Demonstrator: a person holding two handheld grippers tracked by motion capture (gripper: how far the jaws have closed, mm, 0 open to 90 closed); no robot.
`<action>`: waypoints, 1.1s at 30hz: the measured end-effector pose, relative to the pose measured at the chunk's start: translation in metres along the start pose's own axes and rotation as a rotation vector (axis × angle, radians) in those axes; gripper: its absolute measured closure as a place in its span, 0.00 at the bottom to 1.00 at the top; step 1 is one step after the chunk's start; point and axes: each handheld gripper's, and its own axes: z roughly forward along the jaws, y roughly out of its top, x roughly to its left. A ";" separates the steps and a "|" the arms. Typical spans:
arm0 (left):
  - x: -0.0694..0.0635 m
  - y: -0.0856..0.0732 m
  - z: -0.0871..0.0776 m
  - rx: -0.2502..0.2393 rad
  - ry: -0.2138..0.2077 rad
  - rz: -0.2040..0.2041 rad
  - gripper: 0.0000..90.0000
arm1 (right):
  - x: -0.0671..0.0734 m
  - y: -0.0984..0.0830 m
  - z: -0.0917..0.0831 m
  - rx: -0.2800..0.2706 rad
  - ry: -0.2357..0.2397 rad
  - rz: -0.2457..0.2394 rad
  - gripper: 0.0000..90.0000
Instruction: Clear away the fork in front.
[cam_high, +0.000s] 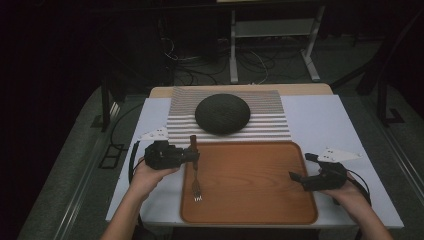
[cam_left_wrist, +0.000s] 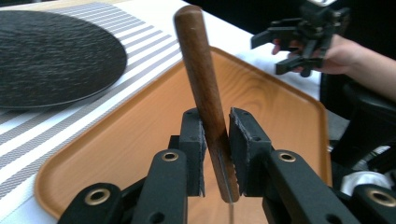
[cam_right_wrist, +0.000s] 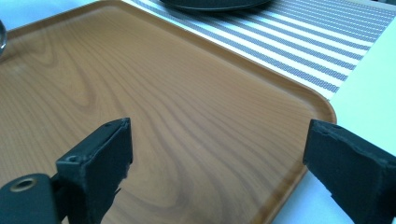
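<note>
Left gripper (cam_high: 192, 156) sits at the left edge of the flat rectangular orange-brown wooden tray (cam_high: 260, 200). Between its pads I see the wooden-handled metal fork (cam_high: 194, 170). In the left gripper view the brown handle (cam_left_wrist: 205, 98) stands tilted between the two black pads: it lies against the left pad, and on the right I see a thin gap higher up. Can't tell if the pads are pressing or only cradling it. No firm clench visible.

From the high view the fork runs handle-up at the tray's far left corner, tines (cam_high: 197, 189) down toward the near side, over the tray's left strip. Tines look to be on or just above the tray floor; can't tell which.

I see nothing else on the tray floor apart from the fork.

Right gripper (cam_high: 306, 167) is wide open, nothing between the pads. It hovers at the tray's right edge; the right gripper view looks across bare wood grain to the tray's rounded far corner (cam_right_wrist: 322, 105).

Beyond the tray: a grey-and-white striped placemat (cam_high: 270, 117), touching or just beside the tray's far rim. On it a round dark grey textured plate (cam_high: 222, 113), nothing on it that I can make out. White tabletop (cam_high: 320, 115) under everything.
</note>
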 end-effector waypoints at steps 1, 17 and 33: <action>0.002 -0.001 0.002 -0.002 0.007 -0.007 0.82 | 0.000 0.000 0.000 0.001 0.001 0.001 0.09; 0.020 -0.024 0.034 0.075 0.033 -0.085 0.74 | 0.003 -0.001 0.003 0.023 0.014 -0.017 0.09; 0.028 -0.040 0.055 0.169 0.046 -0.141 0.71 | 0.004 -0.001 0.005 0.031 0.022 -0.027 0.10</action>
